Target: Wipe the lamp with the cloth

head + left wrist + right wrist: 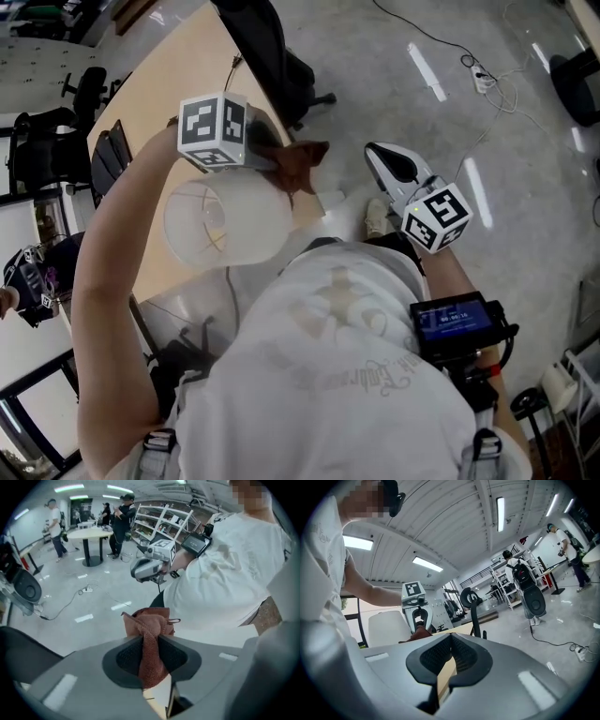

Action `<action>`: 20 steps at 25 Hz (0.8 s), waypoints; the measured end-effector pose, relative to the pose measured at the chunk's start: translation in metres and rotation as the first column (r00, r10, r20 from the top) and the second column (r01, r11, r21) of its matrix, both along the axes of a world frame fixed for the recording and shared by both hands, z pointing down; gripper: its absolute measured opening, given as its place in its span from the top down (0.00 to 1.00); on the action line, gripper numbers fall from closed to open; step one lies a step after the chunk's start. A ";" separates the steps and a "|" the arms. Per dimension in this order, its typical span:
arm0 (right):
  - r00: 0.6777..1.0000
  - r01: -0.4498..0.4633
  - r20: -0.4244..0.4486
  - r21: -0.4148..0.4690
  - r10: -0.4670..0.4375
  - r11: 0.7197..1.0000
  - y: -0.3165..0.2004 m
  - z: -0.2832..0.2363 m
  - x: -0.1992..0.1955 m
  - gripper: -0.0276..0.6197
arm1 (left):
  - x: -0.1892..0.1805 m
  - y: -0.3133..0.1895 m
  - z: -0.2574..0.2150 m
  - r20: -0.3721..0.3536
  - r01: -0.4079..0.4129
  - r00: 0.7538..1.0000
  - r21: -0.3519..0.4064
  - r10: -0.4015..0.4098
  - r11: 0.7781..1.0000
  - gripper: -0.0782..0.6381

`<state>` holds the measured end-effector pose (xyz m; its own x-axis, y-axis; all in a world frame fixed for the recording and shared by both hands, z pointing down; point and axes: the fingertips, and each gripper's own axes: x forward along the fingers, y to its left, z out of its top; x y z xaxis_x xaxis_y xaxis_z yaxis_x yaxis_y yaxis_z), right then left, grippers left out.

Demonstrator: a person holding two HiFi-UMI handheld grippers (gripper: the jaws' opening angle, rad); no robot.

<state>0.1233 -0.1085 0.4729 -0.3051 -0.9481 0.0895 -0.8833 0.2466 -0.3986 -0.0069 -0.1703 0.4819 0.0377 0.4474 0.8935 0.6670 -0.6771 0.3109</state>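
Note:
My left gripper [270, 152] is shut on a reddish-brown cloth [300, 165], which bunches out past the pads [149, 626]. It hangs just above the lamp's white shade [225, 221], at the shade's far upper edge; I cannot tell whether the cloth touches it. In the right gripper view the shade [387, 628] stands on the table beside the left gripper [417, 626] and the cloth [420, 633]. My right gripper [381, 157] is held off to the right, away from the lamp, pointing level, its jaws shut with nothing between them [450, 638].
A tan table [184, 82] runs away to the upper left under the lamp, with black chairs [281, 56] at its edges. Cables and a power strip [482, 79] lie on the grey floor. People stand around a round table [93, 534] farther off.

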 end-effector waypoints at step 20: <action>0.918 0.394 -0.080 0.084 -0.388 0.915 -0.064 -0.036 -0.049 0.94 | -0.085 -0.118 -0.222 -0.747 0.814 0.464 0.149 -0.476 0.561 0.76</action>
<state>0.0742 -0.1728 0.4366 -0.6504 -0.7588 0.0333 -0.7298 0.6121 -0.3045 -0.0920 -0.2884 0.2599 0.6934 -0.3724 0.6169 -0.1337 -0.9077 -0.3977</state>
